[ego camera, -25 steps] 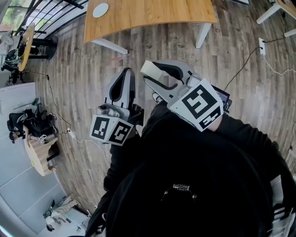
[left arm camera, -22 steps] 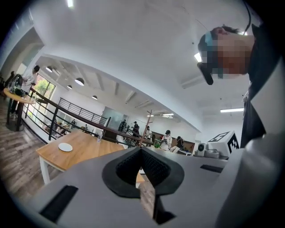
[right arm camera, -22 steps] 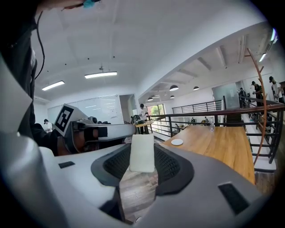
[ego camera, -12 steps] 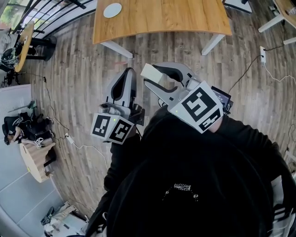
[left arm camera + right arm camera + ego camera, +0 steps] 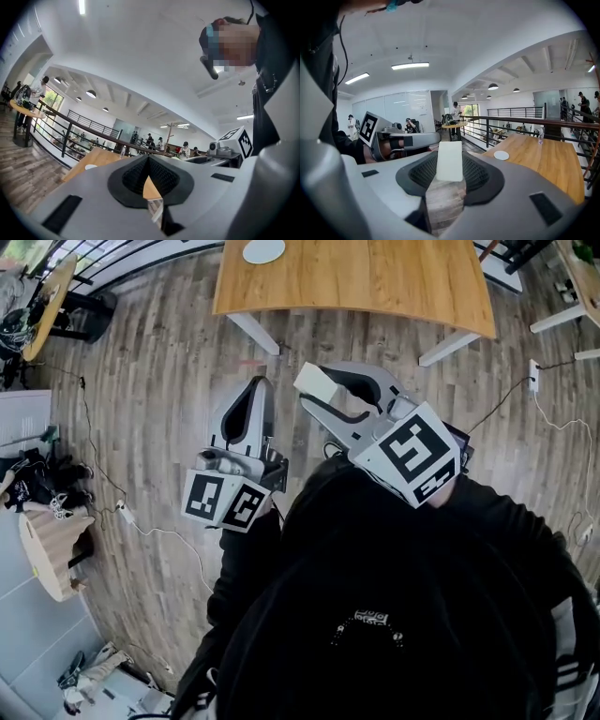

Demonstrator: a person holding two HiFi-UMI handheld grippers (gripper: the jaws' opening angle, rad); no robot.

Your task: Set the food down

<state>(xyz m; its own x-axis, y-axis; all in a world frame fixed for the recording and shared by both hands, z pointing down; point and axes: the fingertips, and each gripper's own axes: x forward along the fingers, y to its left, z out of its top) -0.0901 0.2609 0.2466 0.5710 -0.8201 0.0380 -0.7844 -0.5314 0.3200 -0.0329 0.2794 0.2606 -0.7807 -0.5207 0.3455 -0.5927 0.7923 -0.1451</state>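
two jaws of the right gripper [image 5: 317,390] are clamped on a pale block [image 5: 449,161]; the left gripper [image 5: 250,392] is held with jaws pressed together; a wooden table [image 5: 375,277] is seen ahead.

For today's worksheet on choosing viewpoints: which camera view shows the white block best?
The right gripper view: the white block stands face-on, mid-frame, held in the right claw. The head view shows it small, at the claw's tip; the left gripper view doesn't show it.
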